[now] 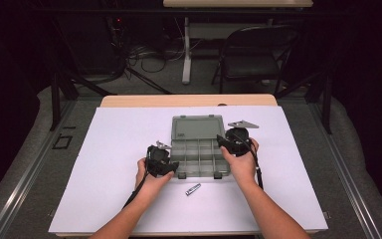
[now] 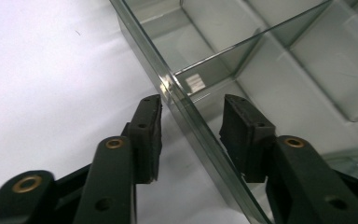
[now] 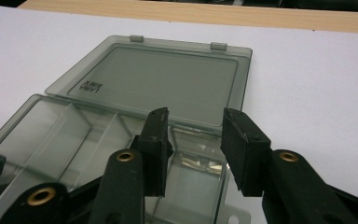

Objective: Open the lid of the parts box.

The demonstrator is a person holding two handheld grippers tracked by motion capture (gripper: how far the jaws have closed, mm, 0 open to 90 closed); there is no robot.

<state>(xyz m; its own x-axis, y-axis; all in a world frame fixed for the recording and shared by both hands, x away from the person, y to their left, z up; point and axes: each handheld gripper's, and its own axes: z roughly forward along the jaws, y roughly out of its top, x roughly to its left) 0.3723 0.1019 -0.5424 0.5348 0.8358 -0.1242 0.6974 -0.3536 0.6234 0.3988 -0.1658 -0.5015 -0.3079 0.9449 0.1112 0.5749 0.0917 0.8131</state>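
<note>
One clear grey plastic box (image 1: 199, 157) sits open in the middle of the white-covered surface (image 1: 119, 149), its lid (image 1: 197, 129) laid flat on the far side. The tray is split by dividers into several small compartments; the ones I can see into hold nothing.

Two grippers are at it, one on each side. The left gripper (image 1: 171, 167) is at the box's near-left corner. In the left gripper view its two fingers (image 2: 150, 133) stand partly open on either side of the box's left wall (image 2: 186, 116), one outside over the white sheet, one inside over a compartment, and neither pad presses on the wall.

The right gripper (image 1: 222, 142) is at the right edge of the box, near the hinge. In the right gripper view its fingers (image 3: 244, 149) are also partly apart, hanging above the tray's far-right compartment with nothing between them.

One small silver cylinder, which looks like a battery (image 1: 193, 189), lies on the surface just near of the box, between the two forearms.
</note>
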